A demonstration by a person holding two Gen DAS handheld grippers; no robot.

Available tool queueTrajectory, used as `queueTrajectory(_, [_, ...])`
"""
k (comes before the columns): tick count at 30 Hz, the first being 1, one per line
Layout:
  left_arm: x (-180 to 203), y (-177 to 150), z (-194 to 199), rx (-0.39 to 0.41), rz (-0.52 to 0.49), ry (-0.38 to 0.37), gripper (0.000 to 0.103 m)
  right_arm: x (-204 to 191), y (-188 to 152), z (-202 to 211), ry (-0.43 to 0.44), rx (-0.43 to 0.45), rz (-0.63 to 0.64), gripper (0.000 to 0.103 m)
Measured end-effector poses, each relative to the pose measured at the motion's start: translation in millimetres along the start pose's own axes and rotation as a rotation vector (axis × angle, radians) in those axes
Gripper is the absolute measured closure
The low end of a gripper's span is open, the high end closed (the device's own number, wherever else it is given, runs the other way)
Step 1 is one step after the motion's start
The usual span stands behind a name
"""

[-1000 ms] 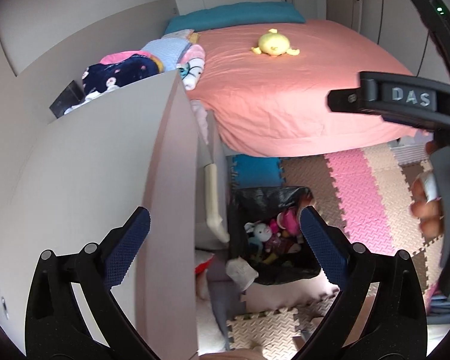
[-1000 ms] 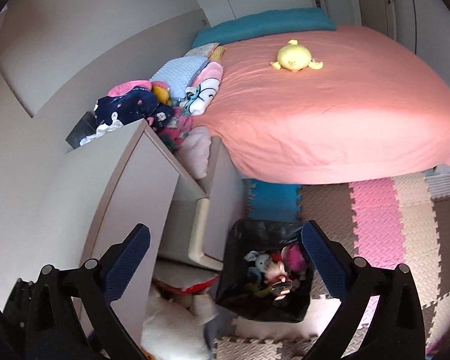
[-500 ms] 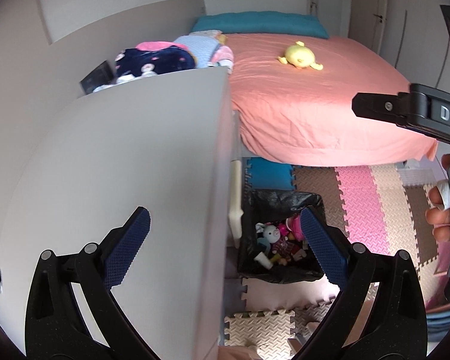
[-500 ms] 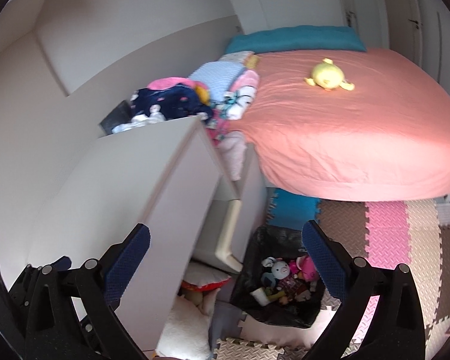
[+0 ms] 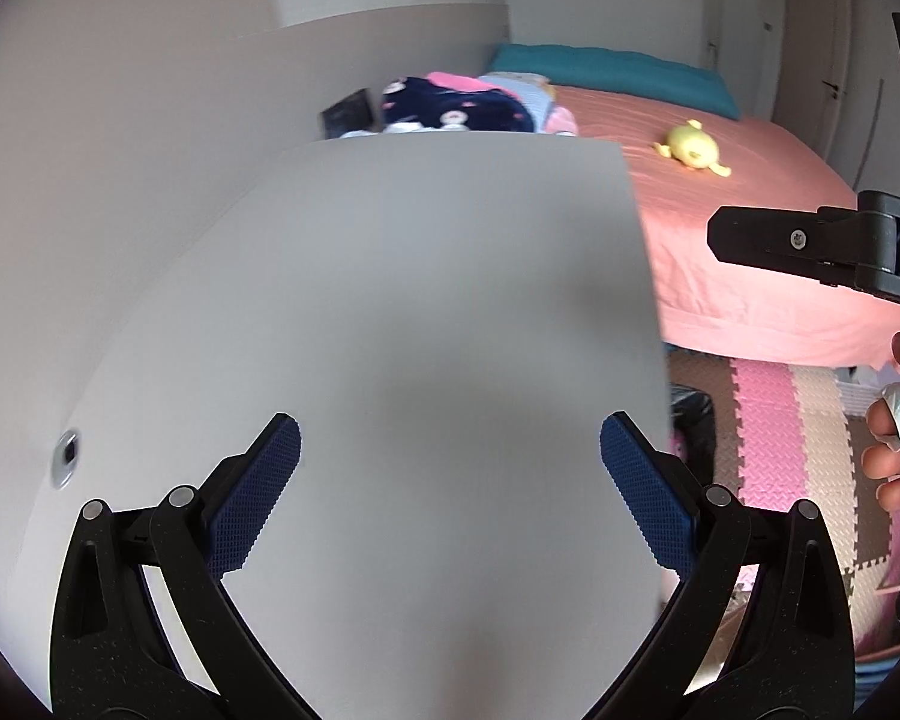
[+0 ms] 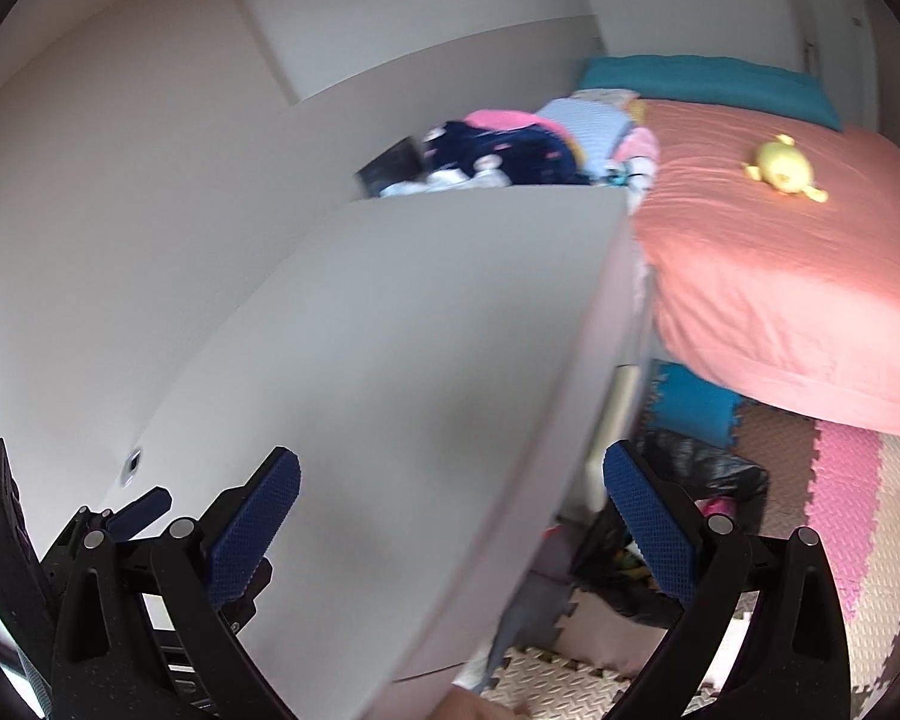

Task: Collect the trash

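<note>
- Two grippers hang over the pale top of a cabinet (image 5: 426,324), and both are empty with their blue pads spread wide: the left gripper (image 5: 450,495) and the right gripper (image 6: 450,513).
- The bin (image 6: 702,480), lined with a black bag, stands on the floor beyond the cabinet's right edge, below and to the right of the right gripper; from the left gripper's view only a sliver of it (image 5: 693,414) shows past that edge.
- The right hand (image 5: 891,450) wraps the grey handle at the far right of the left view, fingers curled, with something white tucked under them.
- Inside the bin a bit of pink and some dark jumble show; too blurred to name.
- Foam floor mats (image 6: 846,480) in pink, cream and brown lie around the bin.
- A bed (image 6: 780,252) with a salmon cover sits behind, a yellow plush toy (image 6: 783,171) on it.
- A heap of clothes (image 6: 510,150) is piled behind the cabinet, at the bed's left side.
</note>
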State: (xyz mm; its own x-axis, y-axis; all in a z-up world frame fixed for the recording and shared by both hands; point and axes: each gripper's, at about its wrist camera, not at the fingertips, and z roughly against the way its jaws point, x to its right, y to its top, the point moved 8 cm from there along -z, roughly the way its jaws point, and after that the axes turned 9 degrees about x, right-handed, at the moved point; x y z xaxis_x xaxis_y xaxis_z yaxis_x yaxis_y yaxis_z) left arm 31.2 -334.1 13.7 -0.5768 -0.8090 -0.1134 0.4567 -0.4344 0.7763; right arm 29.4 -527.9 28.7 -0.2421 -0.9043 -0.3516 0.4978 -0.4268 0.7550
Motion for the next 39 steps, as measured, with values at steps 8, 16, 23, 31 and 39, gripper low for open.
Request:
queueTrajectory(8, [-100, -50, 43, -0.024, 0.097, 0.12, 0.006, -101, -44, -13, 0.093, -0.071, 0.072, 0.002])
queueTrajectory(16, [-191, -115, 74, -0.073, 0.204, 0.253, 0.006, -169, -104, -23, 0.109, -0.128, 0.137, 0.002])
queueTrajectory(23, [-242, -169, 84, -0.111, 0.302, 0.298, 0.006, -205, -168, -31, 0.065, -0.192, 0.245, 0.002])
queueTrajectory(31, [-260, -202, 84, -0.14, 0.359, 0.3, 0.006, -222, -195, -42, -0.024, -0.181, 0.289, 0.002])
queueTrajectory(39, [-270, -204, 81, -0.146, 0.407, 0.291, 0.006, -222, -197, -47, -0.068, -0.152, 0.322, 0.002])
